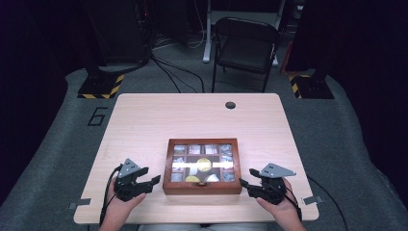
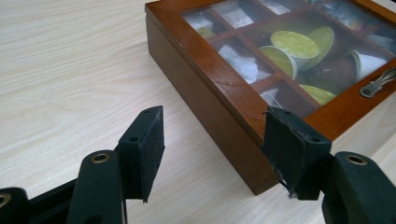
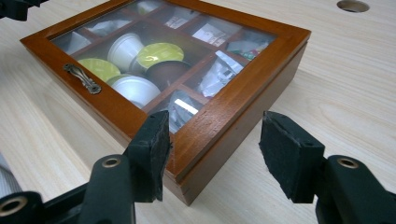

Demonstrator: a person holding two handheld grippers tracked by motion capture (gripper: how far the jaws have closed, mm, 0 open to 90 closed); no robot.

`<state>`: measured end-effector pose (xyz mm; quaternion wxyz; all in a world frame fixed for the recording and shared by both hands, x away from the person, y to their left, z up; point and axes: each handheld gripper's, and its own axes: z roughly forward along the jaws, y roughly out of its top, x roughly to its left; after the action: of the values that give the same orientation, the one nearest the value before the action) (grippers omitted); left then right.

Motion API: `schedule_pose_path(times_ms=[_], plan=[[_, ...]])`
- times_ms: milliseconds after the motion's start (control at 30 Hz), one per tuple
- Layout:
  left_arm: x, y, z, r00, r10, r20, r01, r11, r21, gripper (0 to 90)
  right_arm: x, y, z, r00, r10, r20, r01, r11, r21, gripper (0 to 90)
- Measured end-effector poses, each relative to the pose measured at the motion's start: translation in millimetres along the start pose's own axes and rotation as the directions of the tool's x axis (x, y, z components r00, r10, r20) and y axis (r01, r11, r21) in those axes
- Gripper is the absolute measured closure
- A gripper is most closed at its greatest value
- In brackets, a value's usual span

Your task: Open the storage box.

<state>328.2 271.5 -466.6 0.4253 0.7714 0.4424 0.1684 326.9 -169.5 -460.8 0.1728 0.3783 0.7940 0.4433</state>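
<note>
Both grippers, left [image 1: 153,182] and right [image 1: 244,183], gaped empty at the box's [image 1: 202,186] near corners; uneven squeeze could've skewed it.

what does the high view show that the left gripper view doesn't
High view alone: the chair beyond the table, the numeral 6 on the floor, the table's cable hole, both hands, and the right gripper, open.

Left gripper view alone: the lid's metal handle up close, and the green-topped capsules under the glass.

Both: the wooden box, closed, and the left gripper, open beside the box's corner.
</note>
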Motion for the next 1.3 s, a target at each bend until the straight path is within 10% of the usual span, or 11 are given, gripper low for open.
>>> schedule_pose_path(times_ms=[1300], plan=[[-35.6,-12.7,16.0,0.9887,0.101,0.110,-0.109,0.9914,0.072,38.5,18.0,-16.0,21.1,0.9967,-0.062,-0.053,0.069,0.987,0.146,42.9]])
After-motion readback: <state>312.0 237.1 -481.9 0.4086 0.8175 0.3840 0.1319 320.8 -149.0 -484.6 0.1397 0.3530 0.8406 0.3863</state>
